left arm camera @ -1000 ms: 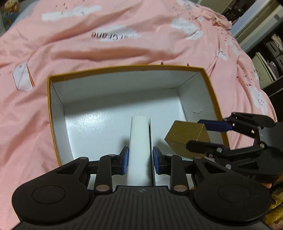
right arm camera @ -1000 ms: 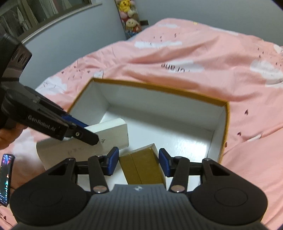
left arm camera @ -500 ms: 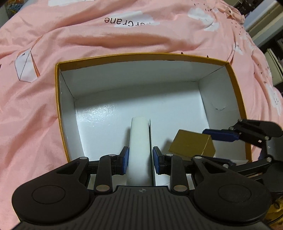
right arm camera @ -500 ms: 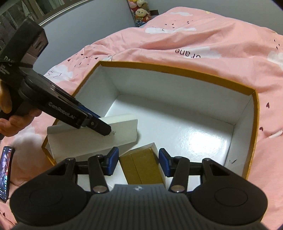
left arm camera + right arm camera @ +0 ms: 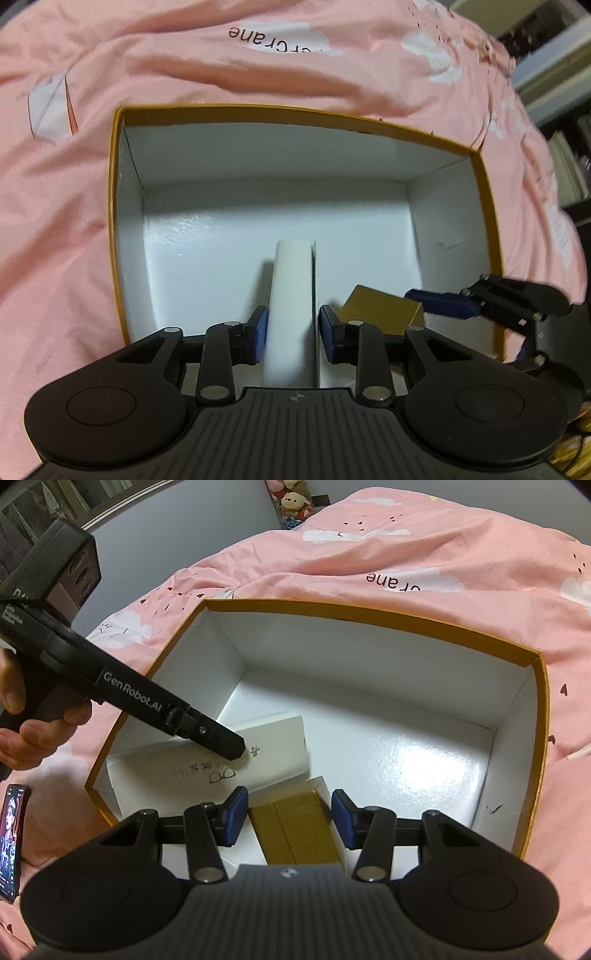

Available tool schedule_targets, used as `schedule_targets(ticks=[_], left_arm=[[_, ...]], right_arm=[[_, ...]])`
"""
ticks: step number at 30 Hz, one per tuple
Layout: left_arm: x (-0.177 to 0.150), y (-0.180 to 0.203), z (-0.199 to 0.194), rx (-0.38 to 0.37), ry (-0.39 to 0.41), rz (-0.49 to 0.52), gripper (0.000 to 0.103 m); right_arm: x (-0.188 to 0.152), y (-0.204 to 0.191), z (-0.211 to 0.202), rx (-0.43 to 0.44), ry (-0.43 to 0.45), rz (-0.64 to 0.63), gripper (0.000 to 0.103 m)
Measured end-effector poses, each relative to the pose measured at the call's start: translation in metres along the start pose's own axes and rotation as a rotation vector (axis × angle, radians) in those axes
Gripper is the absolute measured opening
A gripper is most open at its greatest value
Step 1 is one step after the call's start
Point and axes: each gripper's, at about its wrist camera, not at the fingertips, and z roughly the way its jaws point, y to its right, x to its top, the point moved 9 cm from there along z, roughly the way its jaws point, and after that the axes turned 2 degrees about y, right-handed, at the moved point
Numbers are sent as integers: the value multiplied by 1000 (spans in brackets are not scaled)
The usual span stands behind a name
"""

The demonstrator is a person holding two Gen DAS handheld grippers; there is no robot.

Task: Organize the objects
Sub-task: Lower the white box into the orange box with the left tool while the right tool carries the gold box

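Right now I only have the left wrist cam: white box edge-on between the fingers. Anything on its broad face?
Observer: Yes, the white box has handwriting and a small glasses doodle on that face.
Operator: Anything lying outside the carton?
Observer: A phone, screen lit, lies on the bedding beside the carton's near left corner.
Operator: Gold box top?
Observer: The gold box has a seam running down the middle of its top.
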Motion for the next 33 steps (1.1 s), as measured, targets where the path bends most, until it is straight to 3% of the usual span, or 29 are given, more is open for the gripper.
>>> schedule_targets(ticks=[4,9,13,23,27,33], left_arm=[[-5,4,0,90,-8,114,41],[-13,10,2,188,-31,239,42],[-9,10,-9,273,27,322,41],[-4,17,-26,219,70,341,41],[-6,15,-31,232,78,358,39],[-4,7,-40,210,96,316,36]], right_arm=[[-1,0,2,4,-3,10,52],[-2,3,4,-5,-7,21,51],[-1,5,5,-12,-7,36,52],[10,-2,21,38,7,81,51],[21,-11,28,57,34,70,50],[28,-24,38,84,24,39,49]])
